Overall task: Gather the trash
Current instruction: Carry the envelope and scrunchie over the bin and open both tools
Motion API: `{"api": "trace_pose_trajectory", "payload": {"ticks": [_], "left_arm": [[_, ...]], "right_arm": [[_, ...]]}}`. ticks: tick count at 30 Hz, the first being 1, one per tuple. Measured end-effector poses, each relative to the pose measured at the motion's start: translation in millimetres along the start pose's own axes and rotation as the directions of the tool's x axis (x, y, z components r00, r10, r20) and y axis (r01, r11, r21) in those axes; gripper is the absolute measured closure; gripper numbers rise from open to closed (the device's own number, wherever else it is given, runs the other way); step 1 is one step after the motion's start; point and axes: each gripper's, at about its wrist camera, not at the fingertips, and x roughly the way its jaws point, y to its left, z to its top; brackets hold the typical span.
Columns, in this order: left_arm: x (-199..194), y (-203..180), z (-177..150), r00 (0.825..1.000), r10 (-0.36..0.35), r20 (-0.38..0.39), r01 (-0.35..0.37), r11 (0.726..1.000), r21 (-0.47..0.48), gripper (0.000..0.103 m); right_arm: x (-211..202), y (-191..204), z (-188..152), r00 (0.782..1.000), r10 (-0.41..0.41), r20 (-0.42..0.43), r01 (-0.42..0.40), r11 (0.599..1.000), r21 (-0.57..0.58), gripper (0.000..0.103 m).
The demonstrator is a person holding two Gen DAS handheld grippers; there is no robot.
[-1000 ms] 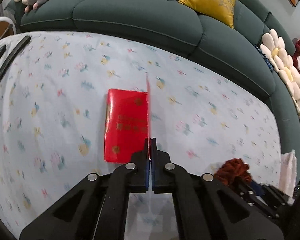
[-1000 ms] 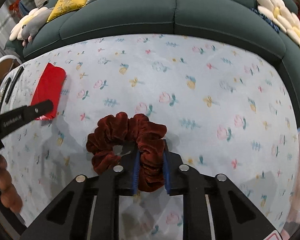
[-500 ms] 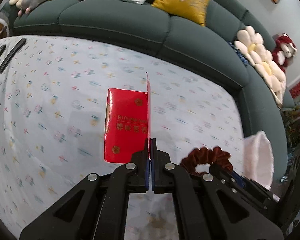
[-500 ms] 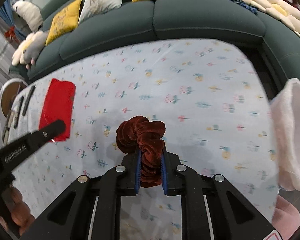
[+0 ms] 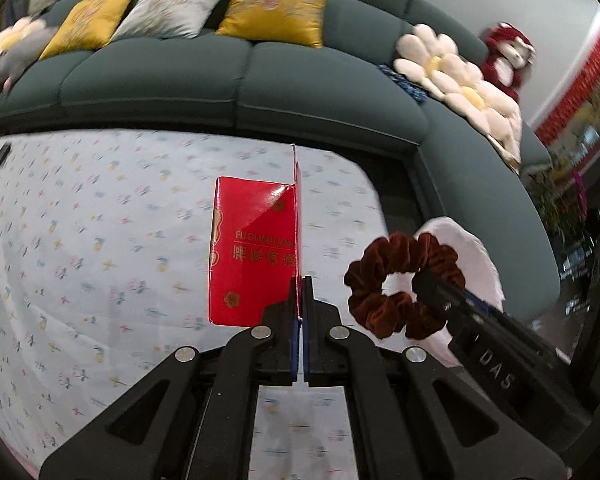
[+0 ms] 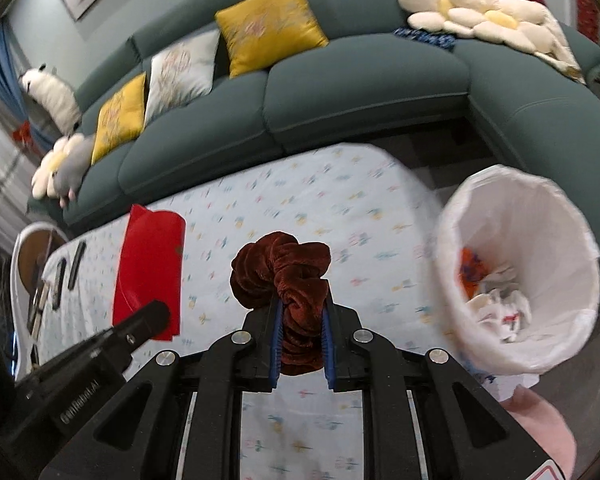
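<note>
Both hands loaded, mid-carry toward the bin.

Left gripper (image 5: 300,300): jaws pressed flat together on the edge of a red envelope (image 5: 252,256). It's pinched by one long edge so the flat face hangs clear of the tablecloth (image 5: 80,240). Long axis runs straight ahead along the fingers, print facing left in the left view.

Right gripper (image 6: 300,320): clamped on a dark red scrunchie (image 6: 284,268), pads squeezing one side of the loop; the rest bunches ahead of the tips, off the cloth.

Bin (image 6: 520,216) with a white liner sits just past the table's right end, mouth tilted toward the right camera, some trash already inside. Looks like both items drop there next.
</note>
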Motion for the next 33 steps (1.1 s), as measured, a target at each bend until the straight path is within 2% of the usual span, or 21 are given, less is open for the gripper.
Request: {"api": "trace_pose_trajectory", "payload": {"ticks": [7, 15, 27, 31, 33], "left_arm": [[0, -61, -6, 1.0, -0.031, -0.005, 0.031, 0.995, 0.099, 0.103], [8, -122, -11, 0.997, -0.077, -0.031, 0.081, 0.976, 0.204, 0.103], [36, -204, -10, 0.974, -0.199, -0.112, 0.225, 0.918, 0.327, 0.102], [48, -221, -11, 0.972, -0.196, -0.128, 0.229, 0.912, 0.341, 0.099], [53, -225, -11, 0.975, -0.183, -0.127, 0.216, 0.915, 0.342, 0.089]], "right_arm": [[-34, -50, 11, 0.997, -0.036, 0.066, 0.033, 0.998, 0.045, 0.087], [-58, -103, 18, 0.99, -0.076, 0.116, 0.065, 0.993, 0.099, 0.087], [-77, -180, 24, 0.978, -0.144, 0.15, 0.115, 0.976, 0.184, 0.087], [-76, -201, 25, 0.977, -0.157, 0.145, 0.124, 0.968, 0.216, 0.087], [-75, -207, 25, 0.976, -0.162, 0.143, 0.127, 0.966, 0.226, 0.087]]}}
